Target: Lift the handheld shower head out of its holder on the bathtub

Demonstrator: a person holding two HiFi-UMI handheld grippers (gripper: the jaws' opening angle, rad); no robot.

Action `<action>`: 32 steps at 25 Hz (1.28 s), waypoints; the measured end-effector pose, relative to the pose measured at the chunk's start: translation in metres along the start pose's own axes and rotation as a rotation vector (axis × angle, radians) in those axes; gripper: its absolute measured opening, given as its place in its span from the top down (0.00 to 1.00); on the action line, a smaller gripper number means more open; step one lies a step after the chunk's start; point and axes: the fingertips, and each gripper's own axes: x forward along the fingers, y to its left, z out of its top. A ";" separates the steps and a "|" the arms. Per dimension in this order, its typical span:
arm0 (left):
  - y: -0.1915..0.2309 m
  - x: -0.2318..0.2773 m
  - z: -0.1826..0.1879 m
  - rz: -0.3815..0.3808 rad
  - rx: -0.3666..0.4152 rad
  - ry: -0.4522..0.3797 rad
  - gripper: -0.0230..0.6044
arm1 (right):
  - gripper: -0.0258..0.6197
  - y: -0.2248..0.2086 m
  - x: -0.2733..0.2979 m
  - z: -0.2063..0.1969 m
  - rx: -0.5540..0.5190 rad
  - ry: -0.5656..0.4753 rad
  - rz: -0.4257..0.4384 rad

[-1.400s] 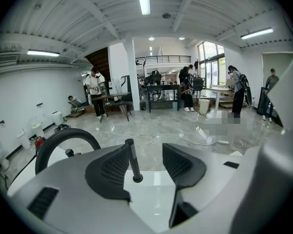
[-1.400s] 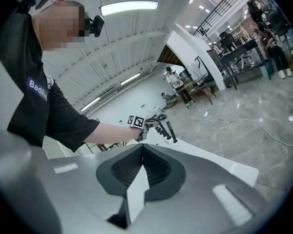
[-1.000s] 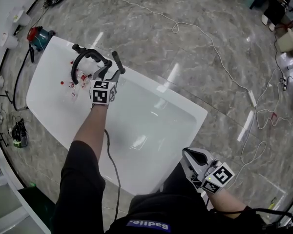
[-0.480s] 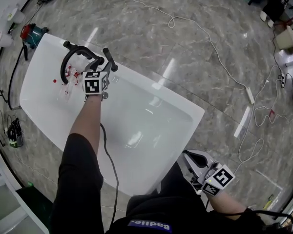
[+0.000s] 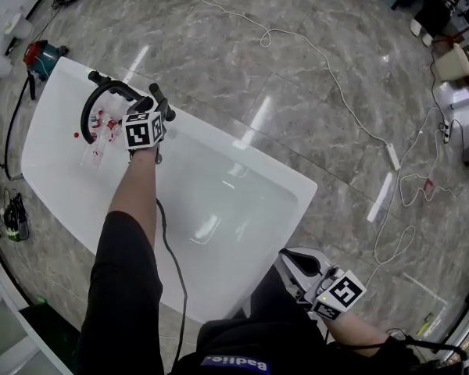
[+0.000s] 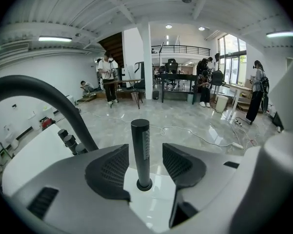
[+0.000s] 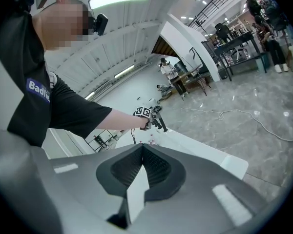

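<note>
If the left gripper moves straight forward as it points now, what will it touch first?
Probably the black shower head, upright in its holder, in line between the open jaws of the left gripper. The depth is hard to judge.

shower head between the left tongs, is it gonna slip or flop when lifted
The handheld shower head is a slim, smooth black cylinder: probably rigid, but it may slide between the left tongs unless squeezed firmly. It stands upright in a round holder, so it likely lifts straight up; any hose is out of sight and could drag.
</note>
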 end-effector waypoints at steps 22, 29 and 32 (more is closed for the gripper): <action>0.003 0.044 0.006 0.088 -0.013 0.061 0.75 | 0.96 -0.014 0.070 0.061 -0.195 -0.071 0.113; -0.006 0.038 0.000 0.082 0.015 0.099 0.75 | 0.96 -0.003 0.065 0.060 -0.177 -0.088 0.126; -0.008 0.030 0.002 0.084 0.016 0.101 0.75 | 0.96 0.001 0.060 0.059 -0.176 -0.086 0.129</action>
